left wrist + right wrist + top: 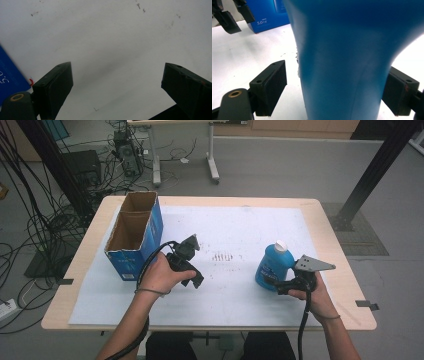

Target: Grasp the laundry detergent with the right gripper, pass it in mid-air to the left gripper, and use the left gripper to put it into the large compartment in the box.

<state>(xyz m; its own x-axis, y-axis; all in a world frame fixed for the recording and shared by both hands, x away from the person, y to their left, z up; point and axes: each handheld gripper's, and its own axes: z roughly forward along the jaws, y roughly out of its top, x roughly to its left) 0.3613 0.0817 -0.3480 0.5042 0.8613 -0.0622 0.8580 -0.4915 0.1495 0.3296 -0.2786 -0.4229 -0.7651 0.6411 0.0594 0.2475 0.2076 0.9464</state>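
A blue bottle (272,265) with a white cap stands upright on the white sheet (235,225), right of centre. My right gripper (276,282) reaches around its lower body from the near side. In the right gripper view the bottle (342,62) stands between the jaws of the right gripper (337,82). A gap shows at the left pad (272,85), and the right pad (399,92) sits at the bottle's edge. My left gripper (192,277) hovers open over bare sheet beside a blue carton (135,232) with an open top. Nothing lies between the jaws of the left gripper (116,80).
The carton (10,72) stands at the sheet's left side and shows far off as a blue box (268,15). The wooden table edge (330,250) runs past the sheet. On the floor behind lie cables (45,225), black frame posts and a desk's legs (212,165).
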